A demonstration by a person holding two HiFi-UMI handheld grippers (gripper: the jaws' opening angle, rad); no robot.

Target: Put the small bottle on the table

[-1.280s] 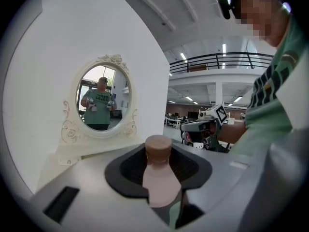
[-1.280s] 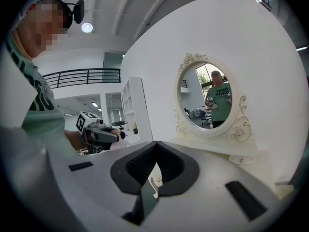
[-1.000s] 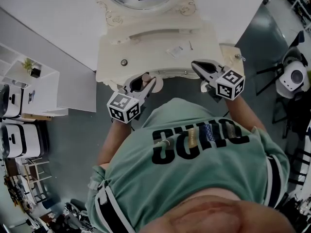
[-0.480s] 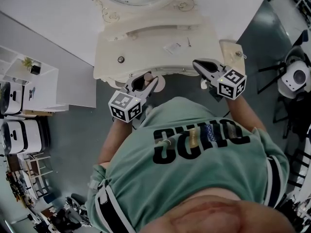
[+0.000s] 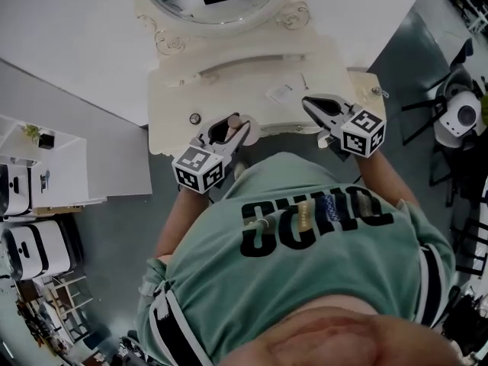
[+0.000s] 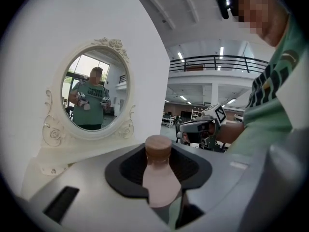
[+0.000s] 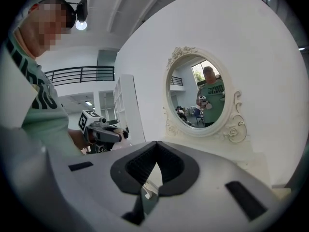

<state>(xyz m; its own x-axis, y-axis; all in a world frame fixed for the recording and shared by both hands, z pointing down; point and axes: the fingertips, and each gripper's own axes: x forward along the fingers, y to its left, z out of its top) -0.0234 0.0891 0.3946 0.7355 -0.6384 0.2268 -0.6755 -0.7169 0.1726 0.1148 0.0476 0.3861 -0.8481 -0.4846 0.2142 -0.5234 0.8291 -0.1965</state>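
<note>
While the left tongs (image 5: pixel 235 126) pinch the small bottle (image 6: pixel 159 180) by its pink body, brown cap uppermost, over the front edge of the bench (image 5: pixel 252 90), the right tongs (image 5: pixel 307 101) are pressed together on nothing. To set it down well, carry it over bare surface, lower it upright until the base sits flat, then spread the tongs. The bottle shows no label. The dark lettering on the shirt (image 5: pixel 305 280) is upside down and unreadable.
</note>
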